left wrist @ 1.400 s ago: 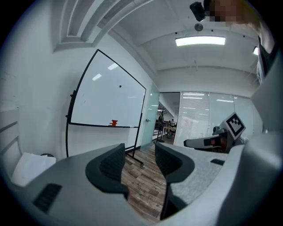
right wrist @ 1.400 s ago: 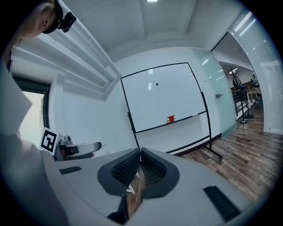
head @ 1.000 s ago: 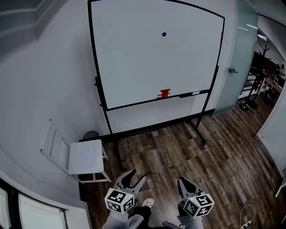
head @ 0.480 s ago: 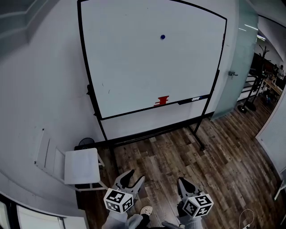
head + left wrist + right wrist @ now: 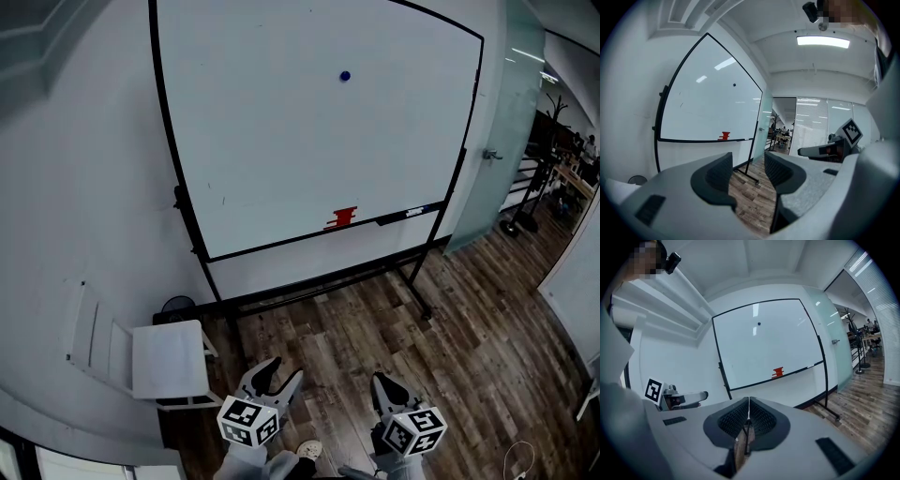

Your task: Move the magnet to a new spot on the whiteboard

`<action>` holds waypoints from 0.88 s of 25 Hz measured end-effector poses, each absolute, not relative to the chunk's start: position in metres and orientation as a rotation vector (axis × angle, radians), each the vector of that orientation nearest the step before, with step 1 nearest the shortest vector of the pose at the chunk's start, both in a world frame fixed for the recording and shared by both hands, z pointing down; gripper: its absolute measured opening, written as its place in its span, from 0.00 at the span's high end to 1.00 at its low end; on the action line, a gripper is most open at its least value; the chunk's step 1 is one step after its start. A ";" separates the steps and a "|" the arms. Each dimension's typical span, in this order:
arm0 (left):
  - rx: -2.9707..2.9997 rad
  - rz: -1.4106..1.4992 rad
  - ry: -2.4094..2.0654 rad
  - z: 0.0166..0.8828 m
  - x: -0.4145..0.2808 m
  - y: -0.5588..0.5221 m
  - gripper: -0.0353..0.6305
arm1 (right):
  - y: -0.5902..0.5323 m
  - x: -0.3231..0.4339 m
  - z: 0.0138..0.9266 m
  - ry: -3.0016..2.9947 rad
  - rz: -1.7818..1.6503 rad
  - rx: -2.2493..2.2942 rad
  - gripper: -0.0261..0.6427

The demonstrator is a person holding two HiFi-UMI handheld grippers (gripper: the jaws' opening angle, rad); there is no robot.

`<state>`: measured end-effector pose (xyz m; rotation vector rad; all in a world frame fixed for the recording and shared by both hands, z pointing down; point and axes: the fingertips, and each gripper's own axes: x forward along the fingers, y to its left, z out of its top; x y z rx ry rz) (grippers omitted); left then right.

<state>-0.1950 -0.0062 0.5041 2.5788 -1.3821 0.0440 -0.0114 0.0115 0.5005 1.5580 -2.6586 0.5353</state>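
Closer now, the whiteboard [image 5: 281, 141] fills more of the head view. Its magnet [image 5: 344, 76], a round dot, sits high up, far ahead of and above both grippers, roughly between them. Left gripper [image 5: 281, 372] is spread and empty; right gripper [image 5: 384, 382] is pressed together, empty.

- Open wood floor [image 5: 375, 328] lies between you and the whiteboard [image 5: 281, 141].
- At your left, a white chair [image 5: 169, 361] stands near the board's left leg.
- The board's base rail [image 5: 319, 281] runs low along the floor.
- Around the magnet [image 5: 345, 76] the board face is bare. The red eraser [image 5: 342, 218] sits well below it.
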 end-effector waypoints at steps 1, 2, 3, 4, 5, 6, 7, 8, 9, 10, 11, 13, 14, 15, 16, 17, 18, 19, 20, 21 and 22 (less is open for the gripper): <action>2.581 0.044 -1.379 0.504 -0.195 -0.012 0.63 | 0.006 -0.011 0.501 -2.657 0.535 1.564 0.92; 2.586 0.043 -1.375 0.504 -0.195 -0.018 0.63 | 0.001 -0.011 0.501 -2.655 0.534 1.571 0.92; 2.593 0.042 -1.369 0.504 -0.195 -0.024 0.63 | -0.005 -0.010 0.501 -2.654 0.533 1.580 0.92; 2.599 0.042 -1.363 0.503 -0.194 -0.031 0.63 | -0.011 -0.010 0.501 -2.653 0.532 1.588 0.92; 2.604 0.042 -1.359 0.503 -0.194 -0.037 0.63 | -0.017 -0.010 0.501 -2.652 0.528 1.595 0.92; 2.609 0.042 -1.357 0.503 -0.194 -0.043 0.64 | -0.023 -0.010 0.500 -2.652 0.521 1.600 0.92; 2.615 0.041 -1.355 0.502 -0.195 -0.049 0.63 | -0.028 -0.010 0.500 -2.651 0.511 1.605 0.92; 2.620 0.038 -1.354 0.502 -0.196 -0.055 0.63 | -0.034 -0.011 0.500 -2.652 0.502 1.609 0.92; 2.625 0.035 -1.354 0.502 -0.196 -0.061 0.63 | -0.039 -0.012 0.500 -2.656 0.501 1.612 0.92; 2.628 0.032 -1.353 0.502 -0.197 -0.067 0.63 | -0.043 -0.013 0.500 -2.661 0.502 1.614 0.92; 2.628 0.028 -1.352 0.503 -0.197 -0.071 0.63 | -0.047 -0.013 0.501 -2.662 0.500 1.614 0.92; 2.625 0.017 -1.350 0.504 -0.197 -0.079 0.63 | -0.052 -0.011 0.502 -2.648 0.484 1.614 0.92; 2.623 0.011 -1.347 0.504 -0.196 -0.081 0.64 | -0.055 -0.009 0.503 -2.634 0.474 1.617 0.92; 2.622 0.008 -1.341 0.505 -0.195 -0.083 0.64 | -0.056 -0.007 0.503 -2.621 0.468 1.622 0.92; 2.621 0.008 -1.332 0.506 -0.194 -0.083 0.63 | -0.057 -0.005 0.504 -2.613 0.468 1.627 0.92; 2.620 0.013 -1.324 0.508 -0.194 -0.084 0.63 | -0.057 -0.005 0.504 -2.609 0.471 1.633 0.92; 2.619 0.021 -1.316 0.510 -0.194 -0.084 0.63 | -0.058 -0.004 0.504 -2.606 0.474 1.640 0.92; 2.617 0.028 -1.309 0.512 -0.194 -0.084 0.63 | -0.057 -0.004 0.505 -2.603 0.478 1.647 0.92; 2.616 0.033 -1.303 0.513 -0.193 -0.085 0.63 | -0.057 -0.003 0.506 -2.599 0.484 1.653 0.92; 2.616 0.035 -1.298 0.514 -0.192 -0.086 0.64 | -0.057 -0.002 0.507 -2.596 0.491 1.656 0.92; 2.617 0.036 -1.293 0.514 -0.191 -0.087 0.63 | -0.058 -0.001 0.509 -2.592 0.498 1.656 0.92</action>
